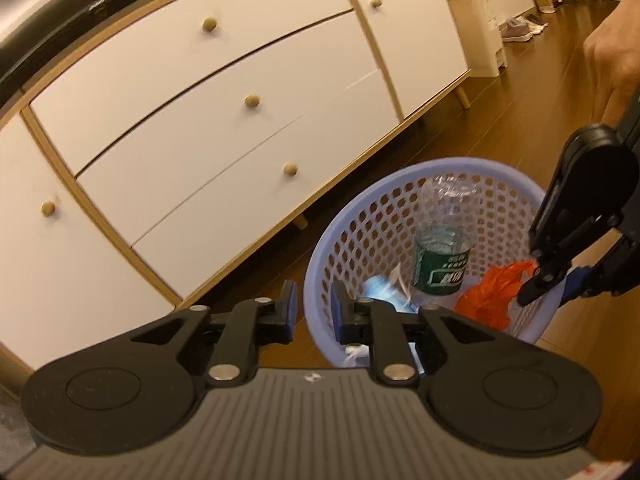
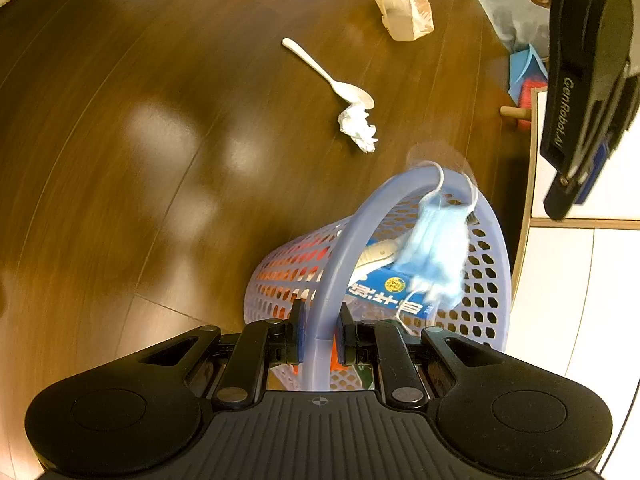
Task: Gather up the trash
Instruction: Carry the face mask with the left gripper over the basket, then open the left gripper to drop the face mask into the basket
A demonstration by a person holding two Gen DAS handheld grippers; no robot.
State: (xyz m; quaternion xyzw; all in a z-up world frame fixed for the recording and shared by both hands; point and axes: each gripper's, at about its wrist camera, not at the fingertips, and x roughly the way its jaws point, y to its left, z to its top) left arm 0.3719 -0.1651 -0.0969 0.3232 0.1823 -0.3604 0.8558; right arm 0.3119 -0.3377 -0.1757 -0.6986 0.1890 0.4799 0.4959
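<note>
Writing: "GenRobot.AI" in white on the black left gripper; the blue carton has print I cannot read.
Right gripper: its fingers clamp the rim of the lilac perforated plastic basket, which tilts on the brown wood floor.
Left gripper, state: held above the basket, fingers apart, empty.
Trash inside: light blue face mask hanging on the rim, green-labelled clear bottle, orange plastic bag.
Trash on floor: white plastic spoon, crumpled white tissue, tan crumpled wrapper.

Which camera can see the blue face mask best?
The right wrist view. The face mask hangs by its loops over the basket rim, in full sight. The left wrist view shows only a pale blue scrap low in the basket, possibly the mask.
</note>
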